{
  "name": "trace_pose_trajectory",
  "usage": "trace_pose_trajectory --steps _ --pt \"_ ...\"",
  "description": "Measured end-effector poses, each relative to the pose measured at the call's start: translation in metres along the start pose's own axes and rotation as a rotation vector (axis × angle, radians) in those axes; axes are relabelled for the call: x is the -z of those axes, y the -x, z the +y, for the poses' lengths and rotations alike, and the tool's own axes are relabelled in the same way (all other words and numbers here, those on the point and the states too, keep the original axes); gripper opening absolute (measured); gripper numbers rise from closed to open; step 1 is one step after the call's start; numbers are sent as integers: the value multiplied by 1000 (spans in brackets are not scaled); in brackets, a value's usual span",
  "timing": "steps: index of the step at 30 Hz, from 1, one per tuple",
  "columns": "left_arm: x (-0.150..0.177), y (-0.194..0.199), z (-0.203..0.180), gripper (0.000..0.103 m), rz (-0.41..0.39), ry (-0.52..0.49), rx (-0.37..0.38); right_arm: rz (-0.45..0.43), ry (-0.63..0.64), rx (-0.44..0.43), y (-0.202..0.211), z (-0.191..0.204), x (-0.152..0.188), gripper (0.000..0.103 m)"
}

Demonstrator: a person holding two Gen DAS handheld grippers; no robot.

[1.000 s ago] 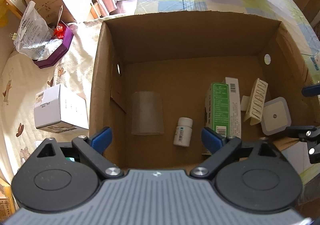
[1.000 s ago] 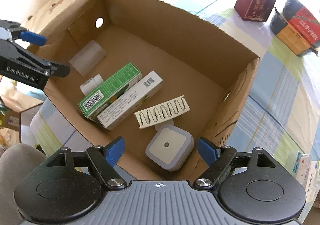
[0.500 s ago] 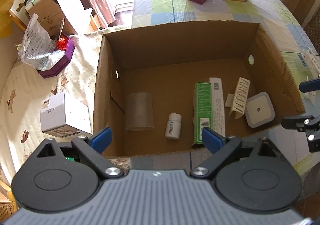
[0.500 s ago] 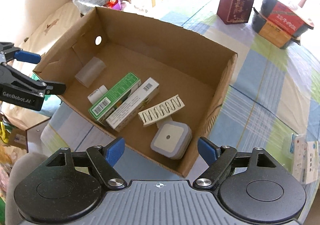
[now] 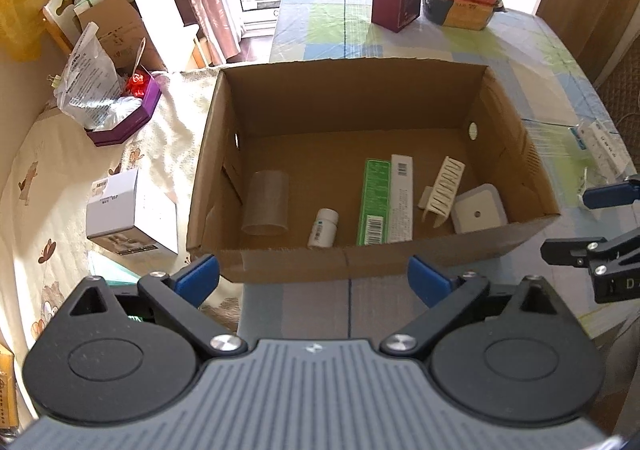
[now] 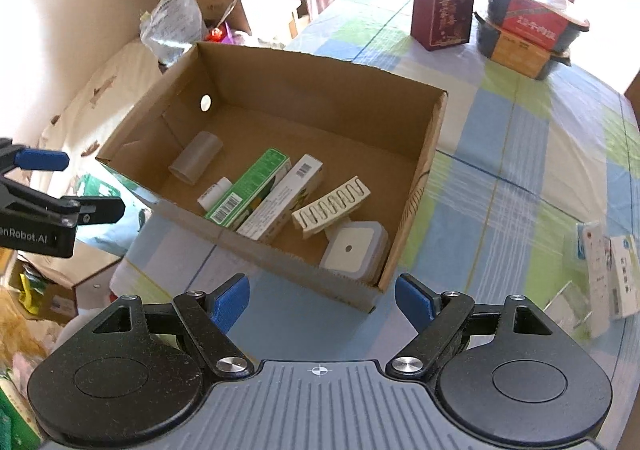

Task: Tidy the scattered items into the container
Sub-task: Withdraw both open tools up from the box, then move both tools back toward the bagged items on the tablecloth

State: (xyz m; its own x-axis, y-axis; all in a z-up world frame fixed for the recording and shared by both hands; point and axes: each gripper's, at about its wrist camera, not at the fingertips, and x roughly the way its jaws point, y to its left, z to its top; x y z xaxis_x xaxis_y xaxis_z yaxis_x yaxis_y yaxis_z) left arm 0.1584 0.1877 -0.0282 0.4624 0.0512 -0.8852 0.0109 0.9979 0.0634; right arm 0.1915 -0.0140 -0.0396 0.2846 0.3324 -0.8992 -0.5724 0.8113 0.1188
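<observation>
While both grippers are hovering empty with jaws spread wide, just short of the open brown cardboard box (image 5: 400,262), the sensible next step, I judge, is sending the right gripper (image 6: 322,300) to the small white packets (image 6: 608,270) lying on the checked tablecloth (image 6: 520,153), approaching low and square; only the right view is showing them clearly, while the left gripper (image 5: 312,276) is showing a white carton (image 5: 128,213) beside the box
</observation>
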Motion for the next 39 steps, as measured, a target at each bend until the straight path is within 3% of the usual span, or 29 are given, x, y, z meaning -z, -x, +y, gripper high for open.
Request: trace_pose_trajectory --steps 19,39 --pt "44 49 -33 99 -64 55 46 -73 -32 7 43 13 53 86" --pt "61 58 -92 99 -85 15 71 -126 -146 44 74 -22 94 86"
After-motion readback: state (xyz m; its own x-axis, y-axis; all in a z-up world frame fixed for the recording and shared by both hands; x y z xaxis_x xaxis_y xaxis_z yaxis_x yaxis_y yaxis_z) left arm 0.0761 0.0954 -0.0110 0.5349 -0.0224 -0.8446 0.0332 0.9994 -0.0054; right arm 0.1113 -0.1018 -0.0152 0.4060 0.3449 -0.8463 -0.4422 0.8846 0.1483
